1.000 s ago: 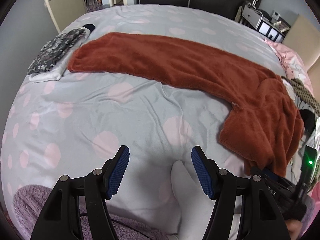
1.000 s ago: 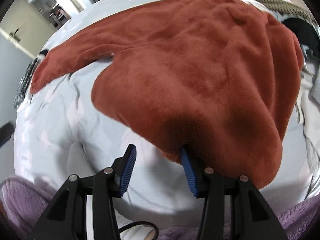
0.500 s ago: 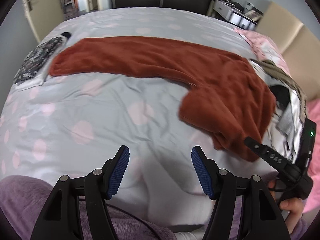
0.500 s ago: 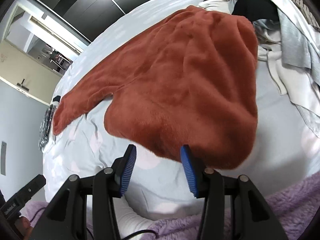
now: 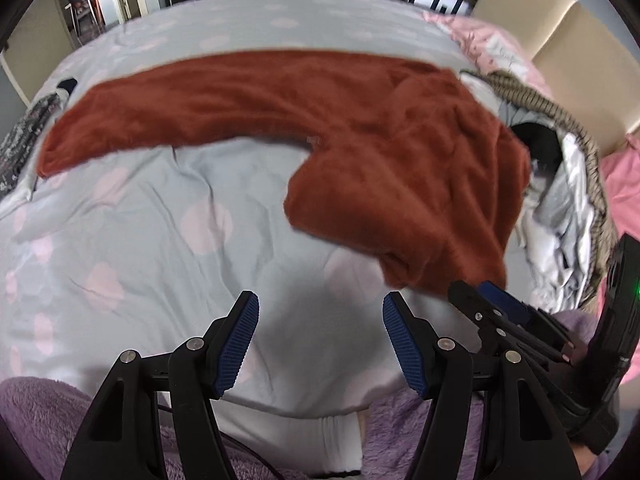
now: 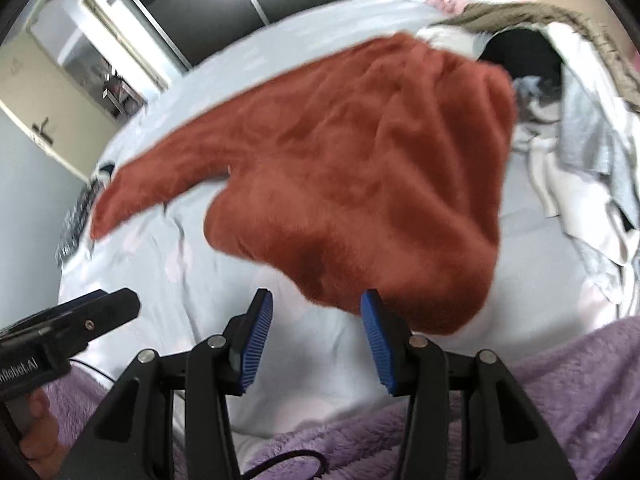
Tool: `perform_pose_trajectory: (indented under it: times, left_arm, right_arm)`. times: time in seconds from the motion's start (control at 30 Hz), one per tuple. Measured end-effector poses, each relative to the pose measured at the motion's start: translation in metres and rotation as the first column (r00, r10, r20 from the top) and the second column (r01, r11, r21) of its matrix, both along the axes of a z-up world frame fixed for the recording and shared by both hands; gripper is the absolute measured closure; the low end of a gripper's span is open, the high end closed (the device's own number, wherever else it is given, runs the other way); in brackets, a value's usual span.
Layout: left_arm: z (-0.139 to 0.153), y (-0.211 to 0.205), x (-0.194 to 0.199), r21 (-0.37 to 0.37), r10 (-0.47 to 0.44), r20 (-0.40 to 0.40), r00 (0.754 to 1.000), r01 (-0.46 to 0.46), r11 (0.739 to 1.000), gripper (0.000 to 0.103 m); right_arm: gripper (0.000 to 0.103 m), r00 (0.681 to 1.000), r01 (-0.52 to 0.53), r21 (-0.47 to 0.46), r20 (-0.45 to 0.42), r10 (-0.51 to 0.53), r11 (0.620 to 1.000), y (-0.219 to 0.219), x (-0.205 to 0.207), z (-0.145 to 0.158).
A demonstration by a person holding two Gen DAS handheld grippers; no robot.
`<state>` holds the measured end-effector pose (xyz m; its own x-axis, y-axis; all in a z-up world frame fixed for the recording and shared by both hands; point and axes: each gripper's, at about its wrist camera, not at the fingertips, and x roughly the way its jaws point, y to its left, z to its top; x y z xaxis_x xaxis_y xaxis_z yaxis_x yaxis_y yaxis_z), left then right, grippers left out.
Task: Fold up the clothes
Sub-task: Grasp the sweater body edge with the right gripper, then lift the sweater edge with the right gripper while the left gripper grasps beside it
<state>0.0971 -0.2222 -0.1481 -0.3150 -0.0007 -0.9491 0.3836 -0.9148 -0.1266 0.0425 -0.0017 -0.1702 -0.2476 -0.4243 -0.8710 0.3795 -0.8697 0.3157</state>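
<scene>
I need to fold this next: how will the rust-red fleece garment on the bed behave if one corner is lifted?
The rust-red fleece garment will probably be floppy: it drapes in soft folds over the dotted grey bedsheet. Its long narrow end would likely trail and drag. The plush pile suggests that the open right tongs can grip it without slipping.

A fuzzy rust-red garment [image 5: 360,140] is spread unfolded across the bed, one long part stretched left, its broad part rumpled at the right.

Fuzzy rust fleece garment [image 5: 400,152], smooth creased cotton bedsheet [image 5: 160,240]
</scene>
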Motion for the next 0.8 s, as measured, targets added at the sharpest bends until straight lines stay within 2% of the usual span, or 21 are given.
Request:
perform_pose_trajectory:
  times: [0.17,0.27,0.33,0.43,0.47,0.5,0.6,0.8]
  left_arm:
    - [-0.027,-0.011,-0.008,0.016,0.016,0.066,0.998,-0.017,1.000,0.037]
    - [-0.032,-0.016,-0.012,0.009,0.022,0.078,0.997,-0.023,1.000,0.037]
    - [-0.036,-0.019,-0.015,0.005,0.030,0.086,0.996,-0.030,1.000,0.037]
    - [-0.040,-0.024,-0.019,0.001,0.041,0.100,0.994,-0.041,0.999,0.037]
    - [-0.042,-0.025,-0.020,-0.003,0.042,0.104,0.994,-0.042,0.999,0.037]
    - [-0.043,-0.026,-0.021,-0.007,0.044,0.107,0.993,-0.044,0.999,0.037]
    - [-0.050,-0.029,-0.022,-0.016,0.052,0.126,0.991,-0.051,0.999,0.037]
    - [-0.061,-0.018,-0.032,0.002,0.017,0.152,0.988,-0.018,1.000,0.037]
  right_arm:
    - [0.056,0.995,-0.088,0.145,-0.036,0.094,0.986,-0.027,-0.002,-0.015]
    - [0.043,0.979,-0.174,0.271,-0.054,0.195,0.947,-0.050,-0.006,-0.021]
    - [0.043,0.965,-0.226,0.339,-0.050,0.258,0.913,-0.066,-0.010,-0.027]
    - [0.044,0.966,-0.230,0.371,-0.027,0.258,0.900,-0.071,-0.021,-0.038]
    - [0.052,0.966,-0.230,0.380,-0.019,0.256,0.896,-0.073,-0.024,-0.041]
    - [0.069,0.967,-0.230,0.389,-0.011,0.254,0.892,-0.074,-0.028,-0.045]
    - [0.082,0.978,-0.190,0.336,-0.016,0.207,0.922,-0.062,-0.038,-0.042]
    - [0.086,0.992,-0.066,0.222,-0.087,0.088,0.973,-0.025,-0.075,-0.007]
